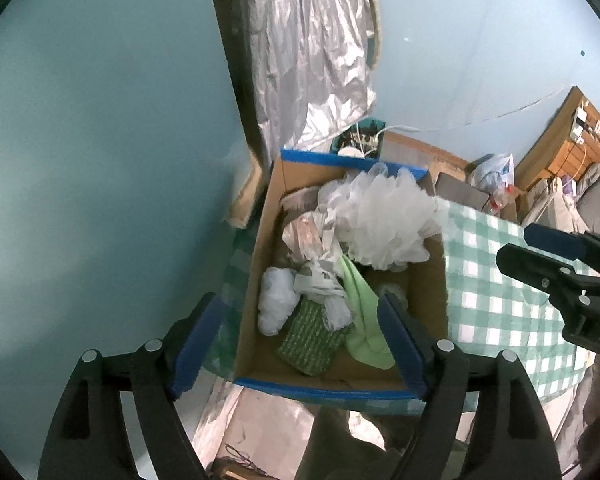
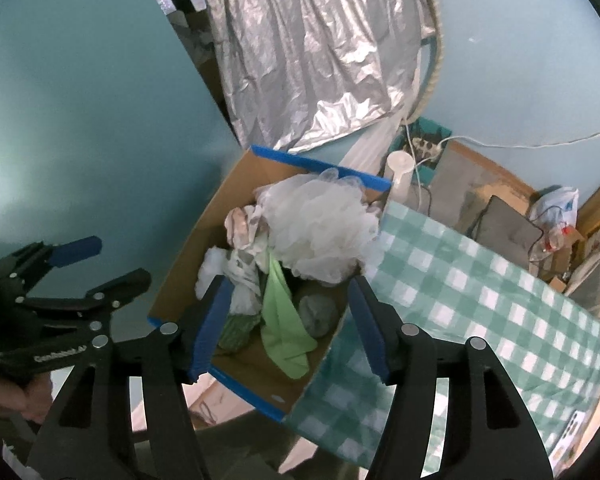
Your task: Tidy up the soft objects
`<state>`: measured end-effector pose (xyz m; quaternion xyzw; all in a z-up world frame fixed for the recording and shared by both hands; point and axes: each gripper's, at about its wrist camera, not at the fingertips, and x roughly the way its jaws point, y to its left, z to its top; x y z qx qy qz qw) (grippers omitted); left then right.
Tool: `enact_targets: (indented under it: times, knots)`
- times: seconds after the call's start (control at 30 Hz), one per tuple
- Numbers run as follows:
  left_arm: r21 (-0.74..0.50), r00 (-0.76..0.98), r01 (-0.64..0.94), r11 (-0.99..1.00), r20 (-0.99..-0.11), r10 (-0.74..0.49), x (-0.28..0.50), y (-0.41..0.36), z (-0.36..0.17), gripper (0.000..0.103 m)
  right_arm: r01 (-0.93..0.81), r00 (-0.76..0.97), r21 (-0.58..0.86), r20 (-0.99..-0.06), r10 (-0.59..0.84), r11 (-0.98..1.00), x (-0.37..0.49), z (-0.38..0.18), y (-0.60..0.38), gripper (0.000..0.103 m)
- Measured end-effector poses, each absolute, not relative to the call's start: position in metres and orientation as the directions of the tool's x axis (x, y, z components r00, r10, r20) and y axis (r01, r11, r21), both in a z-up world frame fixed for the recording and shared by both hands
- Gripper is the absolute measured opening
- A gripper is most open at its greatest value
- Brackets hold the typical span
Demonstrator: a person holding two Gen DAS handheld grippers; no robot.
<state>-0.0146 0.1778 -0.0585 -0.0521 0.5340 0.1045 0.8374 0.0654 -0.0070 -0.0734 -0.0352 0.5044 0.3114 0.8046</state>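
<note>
Two wrist views over a cardboard box (image 1: pixel 260 280) with blue-taped rims, which stands at the edge of a worktop covered by a green-and-white checked cloth (image 1: pixel 496 296), close to a pale blue wall. The left claw (image 1: pixel 300 344) hangs above the near end of the box with its blue-padded fingers spread wide; nothing lies between them. The right claw (image 2: pixel 288 328) is likewise parted above the box, somewhat less widely, and grips nothing. The soft objects all lie inside the box: a white mesh bath pouf (image 1: pixel 388 220) heaped at the far end, crumpled white plastic bags (image 1: pixel 320 276) at the centre, a light green cloth (image 1: pixel 364 312) draped towards the near end, a green knitted piece (image 1: pixel 308 340) just beside it, and a grey balled item (image 2: pixel 318 314) against the wall nearest the cloth-covered worktop. A crinkled silver sheet (image 2: pixel 312 52) hangs behind the box.
</note>
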Motion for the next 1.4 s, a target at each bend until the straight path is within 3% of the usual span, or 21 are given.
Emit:
enact_targets:
  times: [0.07,0.53,1.4]
  knots:
    - [0.016,0.416,-0.230,0.973,-0.902,0.113,-0.016,0.176,-0.052,0.087,-0.529,0.309,0.256,-0.830,0.465,0.809,0.065,-0.069,-0.012,0.061]
    - [0.041,0.435,-0.178,0.983,-0.893,0.116,-0.023,0.136,-0.026,0.094,-0.497,0.390,0.208,-0.813,0.431,0.842,0.062,-0.033,-0.047,0.062]
    - [0.076,0.463,-0.152,0.986,-0.875,0.138,-0.015,0.102,-0.005,0.094,-0.478,0.418,0.197,-0.806,0.419,0.856,0.069,-0.025,-0.082,0.062]
